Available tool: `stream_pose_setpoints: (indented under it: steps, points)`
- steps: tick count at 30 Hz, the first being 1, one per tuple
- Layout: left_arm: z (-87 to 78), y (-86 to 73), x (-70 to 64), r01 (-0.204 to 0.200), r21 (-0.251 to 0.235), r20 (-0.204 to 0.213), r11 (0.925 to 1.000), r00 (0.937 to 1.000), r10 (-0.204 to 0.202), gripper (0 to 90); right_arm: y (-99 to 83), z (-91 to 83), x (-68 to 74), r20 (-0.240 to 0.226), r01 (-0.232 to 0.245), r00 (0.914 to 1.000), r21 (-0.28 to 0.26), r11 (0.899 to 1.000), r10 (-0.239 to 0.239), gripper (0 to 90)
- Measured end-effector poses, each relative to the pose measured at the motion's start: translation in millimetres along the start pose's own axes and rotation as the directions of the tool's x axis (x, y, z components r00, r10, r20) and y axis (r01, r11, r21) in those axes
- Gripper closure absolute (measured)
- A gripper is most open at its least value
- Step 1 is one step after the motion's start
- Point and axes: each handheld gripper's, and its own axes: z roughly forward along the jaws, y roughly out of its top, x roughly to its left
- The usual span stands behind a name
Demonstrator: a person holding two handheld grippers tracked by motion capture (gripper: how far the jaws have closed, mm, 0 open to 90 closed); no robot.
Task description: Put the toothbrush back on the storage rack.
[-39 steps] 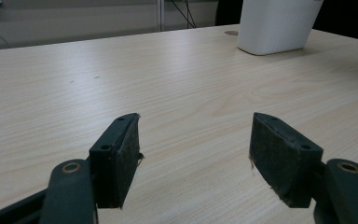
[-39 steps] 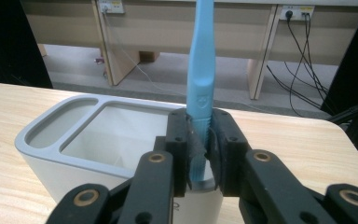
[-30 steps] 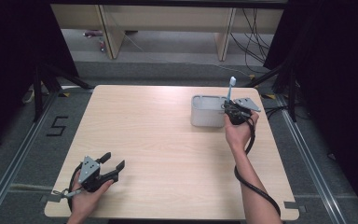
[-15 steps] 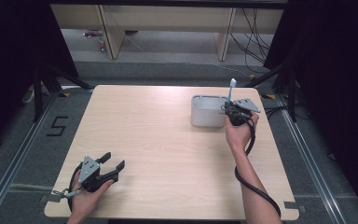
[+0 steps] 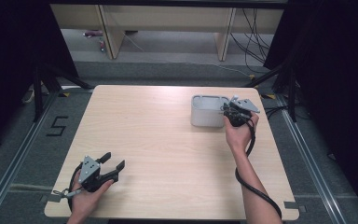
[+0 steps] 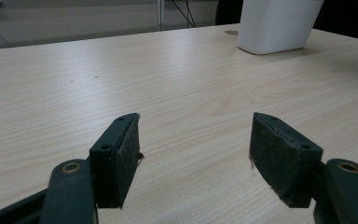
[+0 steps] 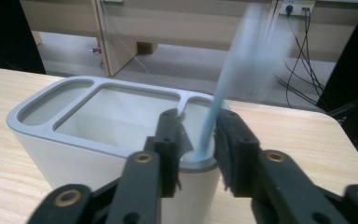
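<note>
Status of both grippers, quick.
Left gripper: open, jaws wide apart, empty, low over the table.
Right gripper: jaws around a blurred light blue stick in the white holder; grip unclear.

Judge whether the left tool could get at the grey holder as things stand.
Probably yes: bare table lies between the open left tool and the holder. But the right tool already sits at its far end.

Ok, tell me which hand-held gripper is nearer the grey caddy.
Right. The right hand-held gripper is at the grey caddy, its jaws over the rim; the left hand-held gripper sits at the table's near left corner, far away.
</note>
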Motion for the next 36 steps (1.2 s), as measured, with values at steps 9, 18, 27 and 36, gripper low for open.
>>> stream_pose_setpoints:
  steps: [9, 18, 27, 36]
  points:
    - [1.3, -0.4, -0.1, -0.001, -0.011, 0.003, 0.9999, 1.0000, 0.001, 32.8, 2.5, -6.5, -0.2, -0.007, -0.043, 0.9990, 0.014, 0.999, 0.043, 55.3]
    - [1.5, -0.4, -0.5, -0.002, -0.011, -0.003, 0.9999, 1.0000, 0.002, 32.8, -2.2, -13.6, -4.4, -0.017, -0.013, 0.9998, 0.035, 0.999, 0.013, 50.9]
    - [1.4, -0.4, -0.7, -0.006, -0.011, 0.002, 0.9999, 1.0000, 0.006, 32.8, -6.7, -25.9, -4.5, -0.041, -0.028, 0.9987, 0.059, 0.998, 0.030, 48.8]
    - [1.4, -0.4, -0.7, -0.006, -0.010, 0.000, 0.9999, 1.0000, 0.006, 32.9, -12.7, -36.6, -7.8, -0.053, -0.016, 0.9984, 0.071, 0.997, 0.020, 47.6]
